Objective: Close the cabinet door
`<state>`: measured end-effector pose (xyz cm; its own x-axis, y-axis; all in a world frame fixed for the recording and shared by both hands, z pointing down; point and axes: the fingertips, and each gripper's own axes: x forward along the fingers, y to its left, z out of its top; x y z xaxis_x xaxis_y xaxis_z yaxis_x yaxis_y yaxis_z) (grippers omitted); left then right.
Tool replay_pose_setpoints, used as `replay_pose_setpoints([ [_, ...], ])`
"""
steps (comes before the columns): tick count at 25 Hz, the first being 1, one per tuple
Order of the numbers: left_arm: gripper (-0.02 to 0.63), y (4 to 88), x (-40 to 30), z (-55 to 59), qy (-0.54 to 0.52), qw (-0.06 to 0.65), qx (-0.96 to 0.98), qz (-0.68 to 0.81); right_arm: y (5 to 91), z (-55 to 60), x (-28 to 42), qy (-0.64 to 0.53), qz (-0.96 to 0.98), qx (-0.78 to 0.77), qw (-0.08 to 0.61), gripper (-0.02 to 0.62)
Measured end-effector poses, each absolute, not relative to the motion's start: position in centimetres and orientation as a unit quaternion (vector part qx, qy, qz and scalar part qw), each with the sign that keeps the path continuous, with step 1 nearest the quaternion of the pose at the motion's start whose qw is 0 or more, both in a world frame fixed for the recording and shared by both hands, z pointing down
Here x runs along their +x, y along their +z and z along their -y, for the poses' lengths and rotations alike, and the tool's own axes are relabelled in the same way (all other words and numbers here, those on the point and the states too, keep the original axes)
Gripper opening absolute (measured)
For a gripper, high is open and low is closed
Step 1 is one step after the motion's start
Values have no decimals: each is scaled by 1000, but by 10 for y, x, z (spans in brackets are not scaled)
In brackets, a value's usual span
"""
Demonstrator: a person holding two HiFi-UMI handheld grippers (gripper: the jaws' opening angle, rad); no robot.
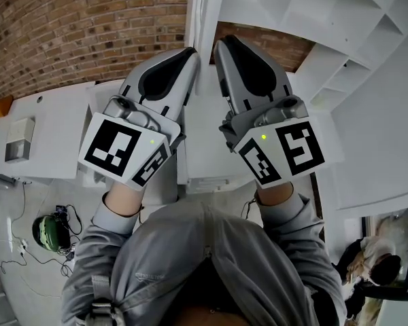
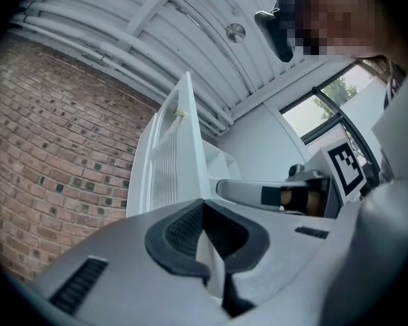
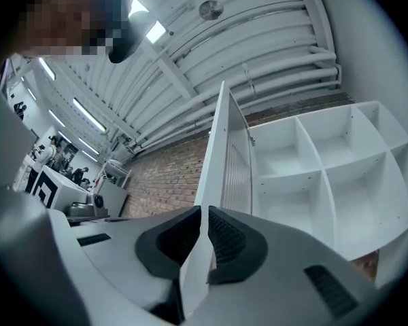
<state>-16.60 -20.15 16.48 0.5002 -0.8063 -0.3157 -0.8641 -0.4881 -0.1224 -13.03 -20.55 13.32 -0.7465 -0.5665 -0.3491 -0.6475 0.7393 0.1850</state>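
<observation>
The cabinet door [image 1: 198, 12] stands edge-on ahead, splitting the way. Left, room lies open to the brick wall [image 1: 68, 26]; right, shelves [image 1: 313, 9] close in.

Sleeves [image 1: 98, 240] are grey; the left gripper [image 1: 190, 53] and right gripper [image 1: 223, 43] are grey with black-and-white marker cubes [image 1: 119, 148].

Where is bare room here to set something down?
Bare: the open compartments of the white shelf unit, right of the white slatted cabinet door. Crowded: the door's edge, between the left gripper and the right gripper.
</observation>
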Motion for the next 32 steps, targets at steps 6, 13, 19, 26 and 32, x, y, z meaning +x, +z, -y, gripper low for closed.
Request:
replay_pose_setpoints([
  [6, 5, 148, -168, 205, 120, 135, -859, -478, 117, 206, -137, 140, -930, -314, 131, 114],
  [13, 5, 141, -173, 209, 116, 139, -859, -478, 110, 215, -148, 130, -934, -310, 121, 142],
  [19, 5, 142, -177, 213, 120, 134, -862, -475, 106, 221, -159, 126, -932, -318, 118, 160],
  [26, 5, 146, -180, 221, 123, 126, -865, -471, 104, 227, -164, 136, -928, -326, 117, 163],
  [32, 5, 152, -173, 229, 125, 119, -874, -455, 106, 229, -158, 139, -928, -326, 117, 163],
])
